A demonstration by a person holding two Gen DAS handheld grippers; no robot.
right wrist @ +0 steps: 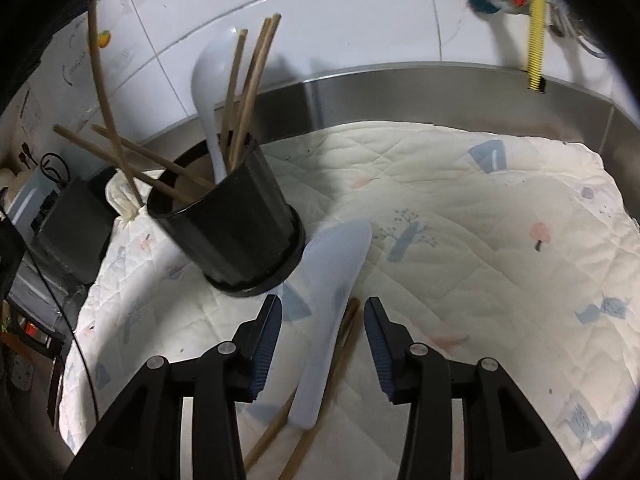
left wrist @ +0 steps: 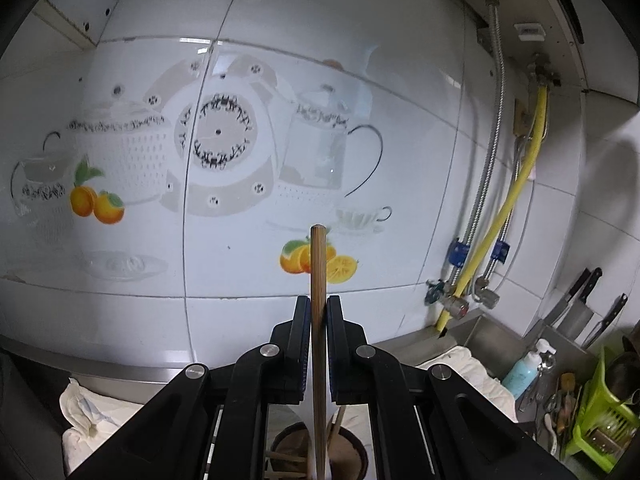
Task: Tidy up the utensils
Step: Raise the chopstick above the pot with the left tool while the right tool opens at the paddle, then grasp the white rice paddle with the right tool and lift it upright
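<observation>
In the left wrist view, the left gripper [left wrist: 319,312] sits at lower centre, its jaws closed on an upright wooden chopstick [left wrist: 318,280] above the black holder [left wrist: 356,460] at the bottom edge. In the right wrist view, the holder [right wrist: 236,236], left of centre on the quilted cloth [right wrist: 480,220], contains chopsticks and a white spoon [right wrist: 208,80]. At lower centre, the right gripper [right wrist: 323,312] is wide open, empty, over a white spatula [right wrist: 328,292] lying across two chopsticks [right wrist: 344,340].

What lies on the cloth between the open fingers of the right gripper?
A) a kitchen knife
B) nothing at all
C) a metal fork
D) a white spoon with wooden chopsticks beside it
D: the right gripper is open over a white spoon lying on the cloth, with chopsticks beside it.
</observation>
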